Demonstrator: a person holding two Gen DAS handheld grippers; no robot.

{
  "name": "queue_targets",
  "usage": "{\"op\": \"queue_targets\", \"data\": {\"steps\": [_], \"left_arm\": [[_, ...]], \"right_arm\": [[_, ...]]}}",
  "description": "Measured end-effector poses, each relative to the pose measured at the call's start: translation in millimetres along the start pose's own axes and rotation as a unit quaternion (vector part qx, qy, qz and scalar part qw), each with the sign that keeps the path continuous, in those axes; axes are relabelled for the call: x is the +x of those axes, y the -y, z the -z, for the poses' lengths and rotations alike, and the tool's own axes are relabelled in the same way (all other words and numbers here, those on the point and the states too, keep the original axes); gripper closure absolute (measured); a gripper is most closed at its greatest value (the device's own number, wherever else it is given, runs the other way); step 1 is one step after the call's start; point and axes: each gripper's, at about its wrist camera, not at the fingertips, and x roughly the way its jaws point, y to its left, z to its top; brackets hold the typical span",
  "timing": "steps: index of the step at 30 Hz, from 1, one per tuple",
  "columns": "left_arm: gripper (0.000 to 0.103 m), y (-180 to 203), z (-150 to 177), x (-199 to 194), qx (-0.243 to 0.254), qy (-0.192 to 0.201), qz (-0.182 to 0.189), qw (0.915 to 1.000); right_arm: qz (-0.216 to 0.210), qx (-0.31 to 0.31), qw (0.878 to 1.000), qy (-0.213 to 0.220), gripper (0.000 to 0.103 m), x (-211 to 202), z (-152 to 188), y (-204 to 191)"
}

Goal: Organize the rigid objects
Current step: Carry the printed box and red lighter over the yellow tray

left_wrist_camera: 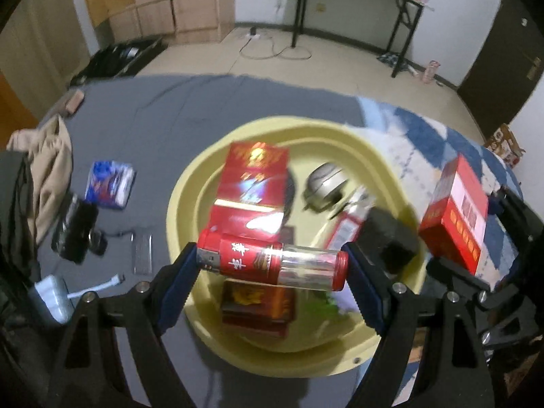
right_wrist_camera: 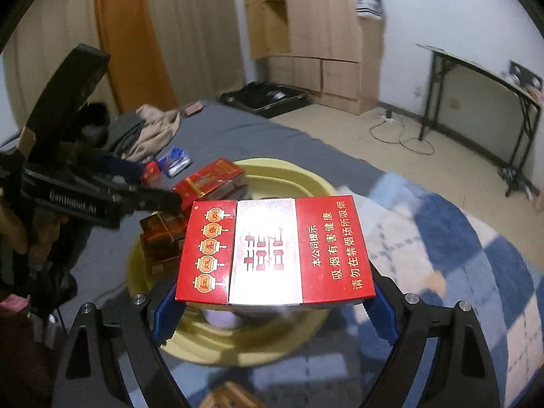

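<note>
My left gripper (left_wrist_camera: 272,255) is shut on a red canister with a clear middle (left_wrist_camera: 244,258), held crosswise by its two ends over the yellow basin (left_wrist_camera: 180,204). In the basin lie a long red carton (left_wrist_camera: 253,183), a silver round thing (left_wrist_camera: 326,183), a black box (left_wrist_camera: 391,238) and a dark red box (left_wrist_camera: 258,302). My right gripper (right_wrist_camera: 272,302) grips a red and white cigarette carton (right_wrist_camera: 272,248) by its sides above the basin's near rim (right_wrist_camera: 289,170). The left wrist view shows that gripper (left_wrist_camera: 476,238) and carton (left_wrist_camera: 455,217) at the right. The left gripper (right_wrist_camera: 149,183) reaches in from the left.
The basin sits on a bed with a grey sheet (left_wrist_camera: 170,119) and a blue and white checked blanket (right_wrist_camera: 459,255). On the sheet lie beige clothes (left_wrist_camera: 51,163), a blue packet (left_wrist_camera: 108,183), a black device (left_wrist_camera: 74,227), a clear case (left_wrist_camera: 141,251) and a white charger (left_wrist_camera: 51,295).
</note>
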Motion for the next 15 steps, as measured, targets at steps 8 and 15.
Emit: {"op": "queue_targets", "data": {"steps": [8,15], "left_arm": [[0.02,-16.9,2.5,34.3,-0.016,-0.022,-0.003,0.9996],[0.019,-21.2,3.5,47.0,-0.029,-0.024,0.012,0.9992]], "right_arm": [[-0.026,0.002,0.997,-0.072,0.014,73.4,-30.3,10.8],[-0.044,-0.002,0.996,-0.074,0.013,100.1,-44.1,2.3]]}}
